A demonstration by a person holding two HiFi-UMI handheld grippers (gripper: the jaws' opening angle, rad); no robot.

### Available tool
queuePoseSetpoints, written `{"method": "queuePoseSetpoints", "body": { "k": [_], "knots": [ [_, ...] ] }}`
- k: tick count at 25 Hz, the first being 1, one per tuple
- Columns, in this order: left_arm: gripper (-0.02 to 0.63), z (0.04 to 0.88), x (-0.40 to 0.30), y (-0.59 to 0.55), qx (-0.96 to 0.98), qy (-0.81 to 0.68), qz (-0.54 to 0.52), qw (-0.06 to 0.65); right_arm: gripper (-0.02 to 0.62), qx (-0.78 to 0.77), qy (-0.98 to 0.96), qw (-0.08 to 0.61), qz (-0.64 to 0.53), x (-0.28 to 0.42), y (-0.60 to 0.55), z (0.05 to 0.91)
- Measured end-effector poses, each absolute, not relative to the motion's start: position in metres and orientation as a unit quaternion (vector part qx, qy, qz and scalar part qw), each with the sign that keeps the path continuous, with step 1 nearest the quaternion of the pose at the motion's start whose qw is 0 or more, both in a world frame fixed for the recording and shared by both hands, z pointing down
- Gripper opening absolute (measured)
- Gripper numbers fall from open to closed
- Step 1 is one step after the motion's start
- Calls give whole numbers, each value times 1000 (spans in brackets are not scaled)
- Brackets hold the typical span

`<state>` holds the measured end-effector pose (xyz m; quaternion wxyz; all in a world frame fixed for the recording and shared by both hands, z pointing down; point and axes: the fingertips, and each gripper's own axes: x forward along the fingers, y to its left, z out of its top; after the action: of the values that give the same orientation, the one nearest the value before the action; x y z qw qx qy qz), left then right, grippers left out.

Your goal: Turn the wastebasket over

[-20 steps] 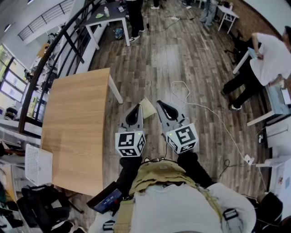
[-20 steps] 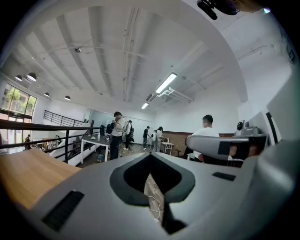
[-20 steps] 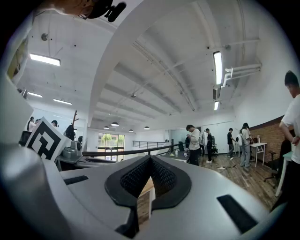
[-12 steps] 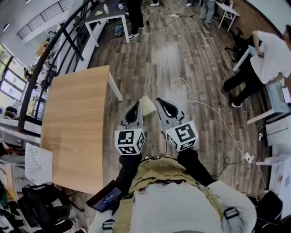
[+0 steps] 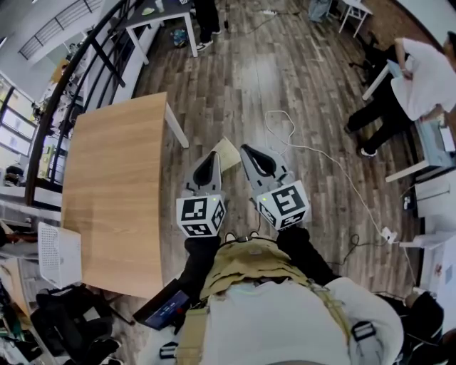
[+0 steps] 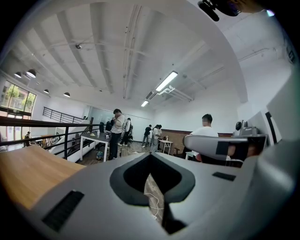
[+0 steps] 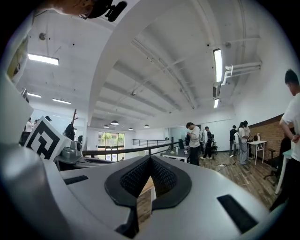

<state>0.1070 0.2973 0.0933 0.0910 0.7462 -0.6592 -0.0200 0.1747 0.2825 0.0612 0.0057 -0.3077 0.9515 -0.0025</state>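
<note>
Left hand-held gripper (image 5: 211, 155) and right hand-held gripper (image 5: 246, 149) are closed, empty. Wastebasket (image 5: 58, 255), far left of them, looks light and stiff; grip its rim.

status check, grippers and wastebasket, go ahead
Left gripper shut, empty; right gripper shut, empty. White mesh bin, likely the wastebasket, beside the wooden table, untouched. Table lies between it and both grippers.

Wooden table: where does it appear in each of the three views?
Head view: the wooden table fills the left middle.
Left gripper view: wooden table at the lower left edge.
Right gripper view: not in it.
Shared landmark: the dark table with white legs, far across the room.
</note>
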Motion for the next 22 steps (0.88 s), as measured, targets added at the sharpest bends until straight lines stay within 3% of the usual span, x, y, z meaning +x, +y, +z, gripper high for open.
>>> {"method": "queuePoseSetpoints", "body": {
  "k": [22],
  "knots": [
    [1,135,59,323,732,-667,-20,139,21,-305,951,-37,-22,129,304,102]
  ]
}}
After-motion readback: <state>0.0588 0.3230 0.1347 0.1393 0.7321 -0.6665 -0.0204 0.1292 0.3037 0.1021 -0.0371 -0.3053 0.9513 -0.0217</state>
